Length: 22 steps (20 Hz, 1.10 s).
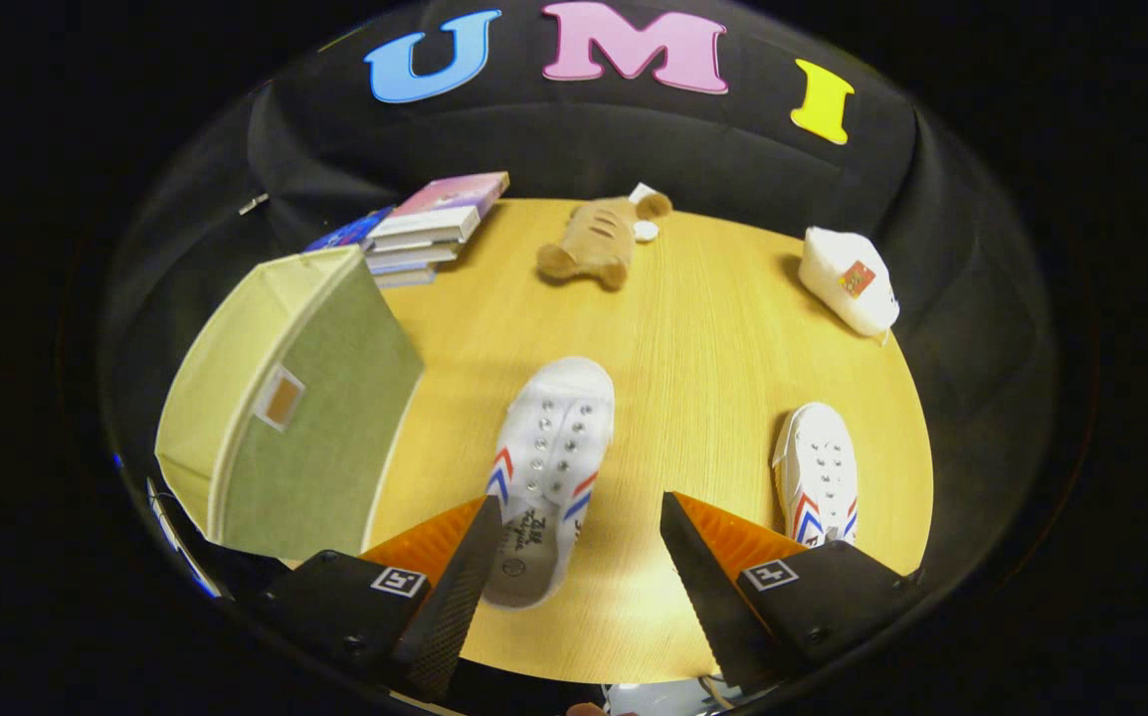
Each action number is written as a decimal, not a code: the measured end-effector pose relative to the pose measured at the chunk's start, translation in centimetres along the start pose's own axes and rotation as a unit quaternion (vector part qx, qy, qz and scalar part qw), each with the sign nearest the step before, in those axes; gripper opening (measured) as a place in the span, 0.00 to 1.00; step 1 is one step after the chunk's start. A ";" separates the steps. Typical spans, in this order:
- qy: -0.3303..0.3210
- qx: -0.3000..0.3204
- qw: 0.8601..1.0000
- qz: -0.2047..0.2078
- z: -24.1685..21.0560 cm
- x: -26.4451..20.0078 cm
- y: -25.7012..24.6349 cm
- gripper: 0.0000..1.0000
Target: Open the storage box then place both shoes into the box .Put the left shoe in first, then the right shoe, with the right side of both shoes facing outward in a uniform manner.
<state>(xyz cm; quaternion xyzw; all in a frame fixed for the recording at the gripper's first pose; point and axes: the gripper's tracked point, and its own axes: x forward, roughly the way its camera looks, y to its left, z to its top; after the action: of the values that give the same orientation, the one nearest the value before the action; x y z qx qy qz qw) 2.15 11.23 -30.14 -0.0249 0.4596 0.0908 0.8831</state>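
A green fabric storage box (290,403) with its lid down stands on the round wooden table (693,328), to the left of my fingers. One white canvas shoe (546,467) with red and blue stripes lies between my fingers, its heel next to the left finger (455,587) and its toe pointing away. A second matching shoe (818,472) lies just beyond the right finger (708,587), to the right. My gripper (582,512) is open, above the table, with both fingers apart from the shoe.
A stack of books (430,229) sits behind the box. A brown plush toy (599,239) lies at the table's far edge, and a white pouch (848,278) lies at the far right. Black cloth walls close round the table.
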 end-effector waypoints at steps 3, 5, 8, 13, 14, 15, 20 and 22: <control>0.036 0.002 0.999 0.000 -2.5 2.0 -0.6 0.99; 0.050 -0.007 0.999 -0.011 -3.2 3.1 -1.4 0.99; 0.055 0.003 0.998 -0.012 -3.2 4.3 -1.5 0.99; 0.062 0.015 0.998 0.013 -2.7 5.8 -0.5 0.78; 0.067 0.021 0.997 0.015 -2.8 6.1 -0.2 0.63; 0.070 0.029 0.997 0.024 -2.8 6.1 0.3 0.60; 0.071 0.059 0.995 0.041 -2.9 6.2 1.0 0.16; 0.073 0.083 0.993 0.049 -2.9 6.3 0.9 0.06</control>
<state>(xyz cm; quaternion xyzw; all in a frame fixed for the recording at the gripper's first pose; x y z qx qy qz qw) 3.15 12.58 -36.94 0.0652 0.5291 0.0936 0.8408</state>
